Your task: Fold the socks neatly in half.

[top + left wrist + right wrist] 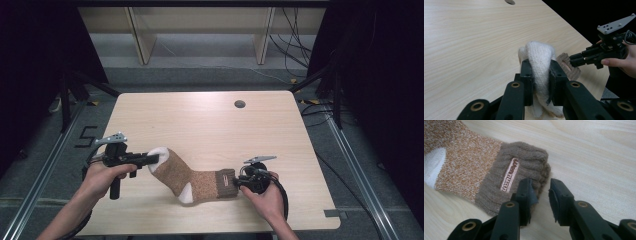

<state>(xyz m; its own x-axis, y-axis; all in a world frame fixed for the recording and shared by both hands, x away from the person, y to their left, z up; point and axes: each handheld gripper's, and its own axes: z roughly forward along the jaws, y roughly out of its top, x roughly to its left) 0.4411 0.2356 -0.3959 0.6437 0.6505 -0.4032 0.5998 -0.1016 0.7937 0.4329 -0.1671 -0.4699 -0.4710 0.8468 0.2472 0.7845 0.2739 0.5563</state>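
Note:
A brown knitted sock (pixel 195 177) with a white toe and heel lies near the table's front edge. My left gripper (pixel 155 160) is shut on the white toe (pixel 540 57), which bulges up between its pads and is lifted a little off the wood. My right gripper (pixel 239 182) sits at the darker ribbed cuff (pixel 524 167), the end that carries a small label. Its jaws stand apart, with the cuff's edge just at the tips and bare table in the gap (pixel 540 187). In the left gripper view, the right gripper (pixel 574 60) points at the cuff (pixel 567 66).
The light wooden table (pixel 210 120) has a round cable hole (pixel 240 104) near its far edge. Metal frame rails run along both sides, and cables (pixel 295 45) lie on the floor beyond. A "5" (pixel 86 136) is marked on the floor at the left.

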